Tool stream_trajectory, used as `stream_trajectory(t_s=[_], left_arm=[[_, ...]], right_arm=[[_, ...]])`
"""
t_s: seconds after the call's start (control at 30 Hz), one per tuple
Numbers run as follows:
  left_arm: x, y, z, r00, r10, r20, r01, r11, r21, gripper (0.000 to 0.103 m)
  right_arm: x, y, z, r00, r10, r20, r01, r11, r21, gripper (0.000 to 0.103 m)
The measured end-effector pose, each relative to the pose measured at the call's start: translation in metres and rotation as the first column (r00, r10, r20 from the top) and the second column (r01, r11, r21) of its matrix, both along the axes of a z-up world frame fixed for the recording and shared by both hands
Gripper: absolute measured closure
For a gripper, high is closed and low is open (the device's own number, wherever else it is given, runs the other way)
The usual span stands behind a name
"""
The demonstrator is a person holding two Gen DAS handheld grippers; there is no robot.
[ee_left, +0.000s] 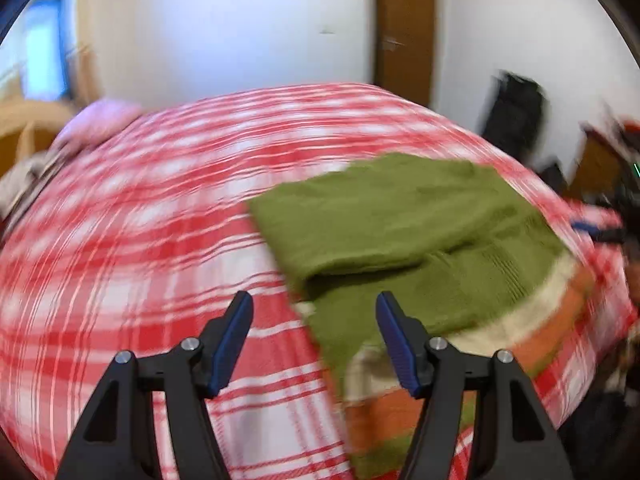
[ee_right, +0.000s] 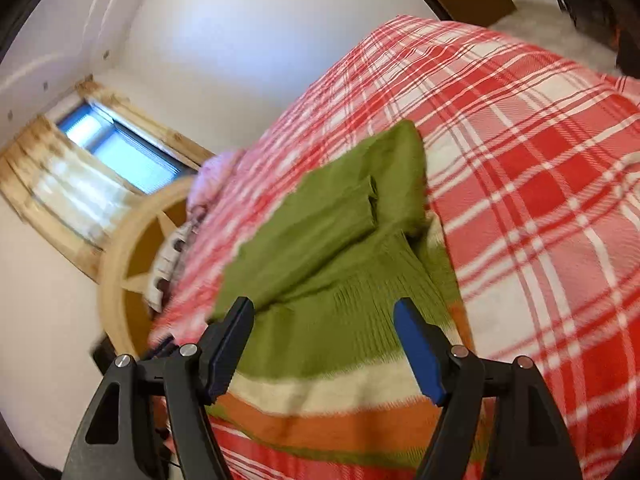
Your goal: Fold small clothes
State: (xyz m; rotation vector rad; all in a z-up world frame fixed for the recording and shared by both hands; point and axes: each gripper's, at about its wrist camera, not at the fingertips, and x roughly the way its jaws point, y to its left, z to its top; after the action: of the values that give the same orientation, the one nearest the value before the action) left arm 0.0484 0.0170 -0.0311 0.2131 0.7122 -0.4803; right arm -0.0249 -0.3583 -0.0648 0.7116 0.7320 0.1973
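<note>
Right now your left gripper (ee_left: 314, 304) has its jaws spread wide and grips nothing; its blue pads (ee_left: 230, 344) stand clear above the bed. Between and beyond them, from about 12 to 3 o'clock in the left wrist view, lies the green sweater (ee_left: 400, 216), partly folded: one sleeve is laid across the body, and its hem, banded in cream and orange, runs toward 5 o'clock. The sweater rests on the red-and-white plaid blanket (ee_left: 140, 240), which fills the rest of that view from 7 to 1 o'clock. A brown door (ee_left: 404, 28) stands at 1 o'clock against the white wall, and a pink pillow (ee_left: 100, 120) sits at 10 o'clock at the far end of the bed. Much of this view is smeared by motion blur.

Your right gripper (ee_right: 324, 312) is likewise wide open and holds nothing. In its view the green sweater (ee_right: 340, 240) lies straight ahead at 12 o'clock, its striped hem nearest you, passing under the two fingers. The plaid blanket (ee_right: 540, 180) stretches off to 2 and 3 o'clock. A window (ee_right: 120, 144) with pale curtains shows at 9 to 10 o'clock, and a light wooden bed frame (ee_right: 120, 252) curves just beside the blanket's edge at 8 to 9 o'clock.
</note>
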Motion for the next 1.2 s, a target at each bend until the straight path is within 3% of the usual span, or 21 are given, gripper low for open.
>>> stream_trajectory(t_s=[0.1, 0.27, 0.37, 0.43, 0.53, 0.63, 0.7, 0.77, 0.83, 0.9, 1.0, 1.13, 1.17, 1.2], left_arm=[[-0.008, -0.028, -0.008, 0.987, -0.156, 0.044, 0.150, 0.983, 0.107, 0.037], [-0.026, -0.061, -0.019, 0.929, -0.366, 0.055, 0.342, 0.905, 0.251, 0.034], [-0.035, -0.076, -0.027, 0.890, -0.448, 0.083, 0.400, 0.856, 0.327, 0.031], [-0.031, -0.086, -0.035, 0.887, -0.457, 0.071, 0.404, 0.839, 0.365, 0.031], [-0.022, -0.089, -0.036, 0.905, -0.421, 0.056, 0.377, 0.857, 0.351, 0.031], [-0.023, -0.074, -0.019, 0.913, -0.404, 0.063, 0.381, 0.896, 0.227, 0.030], [-0.026, -0.060, -0.006, 0.917, -0.392, 0.077, 0.375, 0.912, 0.167, 0.019], [-0.031, -0.052, 0.000, 0.915, -0.394, 0.089, 0.375, 0.911, 0.173, 0.015], [-0.039, -0.050, 0.003, 0.906, -0.411, 0.105, 0.383, 0.899, 0.215, 0.015], [-0.042, -0.053, 0.002, 0.897, -0.430, 0.103, 0.397, 0.886, 0.240, 0.015], [-0.043, -0.063, -0.007, 0.879, -0.470, 0.083, 0.436, 0.861, 0.261, 0.015], [-0.028, -0.089, -0.037, 0.880, -0.473, 0.054, 0.417, 0.821, 0.389, 0.016], [-0.021, -0.097, -0.046, 0.882, -0.469, 0.032, 0.416, 0.811, 0.411, 0.022], [-0.018, -0.100, -0.051, 0.884, -0.467, 0.025, 0.415, 0.807, 0.420, 0.035]], right_arm=[[-0.012, 0.013, 0.002, 1.000, 0.002, -0.013, -0.004, 0.993, -0.114, 0.030], [-0.020, 0.025, 0.010, 0.999, 0.027, -0.018, -0.031, 0.951, -0.307, 0.030], [-0.008, 0.029, 0.010, 0.999, 0.031, -0.034, -0.041, 0.929, -0.367, 0.030], [0.002, 0.030, 0.006, 0.998, 0.040, -0.055, -0.059, 0.916, -0.396, 0.030], [0.017, 0.035, 0.000, 0.996, 0.040, -0.080, -0.073, 0.880, -0.470, 0.030], [0.033, 0.037, -0.006, 0.995, 0.034, -0.097, -0.081, 0.846, -0.527, 0.030], [0.043, 0.039, -0.011, 0.993, 0.046, -0.106, -0.097, 0.831, -0.548, 0.030], [0.054, 0.044, -0.020, 0.991, 0.046, -0.129, -0.115, 0.795, -0.595, 0.030], [0.062, 0.049, -0.029, 0.987, 0.048, -0.150, -0.133, 0.767, -0.628, 0.039], [0.066, 0.052, -0.039, 0.985, 0.043, -0.170, -0.143, 0.755, -0.640, 0.059], [0.062, 0.053, -0.041, 0.987, 0.057, -0.149, -0.138, 0.774, -0.618, 0.083], [0.056, 0.054, -0.036, 0.988, 0.068, -0.142, -0.140, 0.790, -0.597, 0.091], [0.054, 0.053, -0.034, 0.989, 0.064, -0.136, -0.133, 0.791, -0.598, 0.091], [0.052, 0.053, -0.032, 0.990, 0.060, -0.126, -0.124, 0.795, -0.594, 0.091]])
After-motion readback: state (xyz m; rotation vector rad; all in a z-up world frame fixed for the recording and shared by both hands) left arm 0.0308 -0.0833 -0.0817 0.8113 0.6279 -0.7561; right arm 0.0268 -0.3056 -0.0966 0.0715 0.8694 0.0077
